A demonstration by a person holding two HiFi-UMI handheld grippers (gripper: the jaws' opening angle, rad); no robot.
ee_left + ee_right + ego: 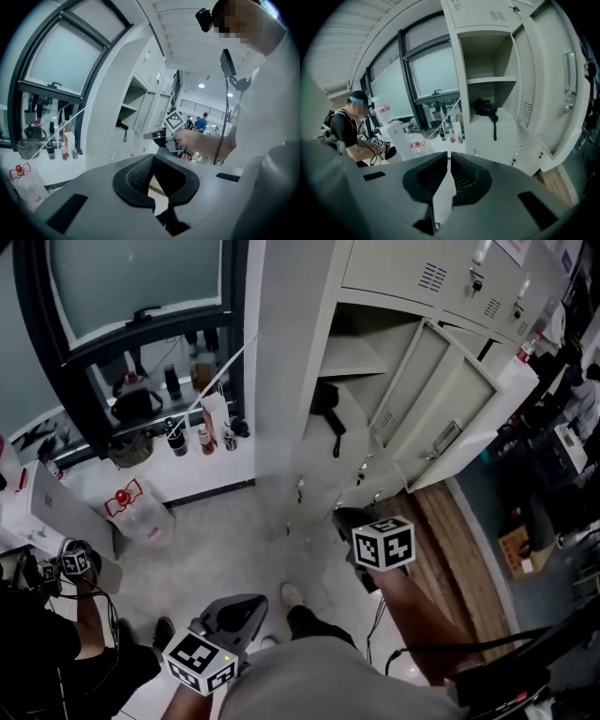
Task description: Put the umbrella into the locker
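Head view, looking steeply down: a tall pale grey metal locker (291, 352) stands at 12 o'clock with its door (441, 409) swung wide toward 2 o'clock. The black folded umbrella (328, 409) lies inside the open compartment, on its floor under the inner shelf (352, 362), with its strap hanging over the front edge.

The right gripper (349, 519), grey with a marker cube, hovers in front of the locker, and the umbrella sits at about 12 o'clock from it, well apart. In the right gripper view its tongs (448, 157) are drawn almost together, with only a thin slit between the ribbed pads and nothing in it. The umbrella (486, 108) shows beyond them at 1 o'clock.

The left gripper (246, 604) is down at 7 o'clock of the head view, over the pale speckled floor. In the left gripper view its tongs (151, 159) are pressed together at the tips and pinch nothing. From there the umbrella (122, 125) is a small dark shape in the locker at 11 o'clock.

At 10 o'clock there is a dark-framed window (131, 287) with small bottles (202, 437) along its white sill. A white plastic bag with red print (131, 507) sits on the floor below. A second person in black (47, 643) stands at 8 o'clock. A strip of wooden flooring (459, 559) runs beside the locker at 4 o'clock.
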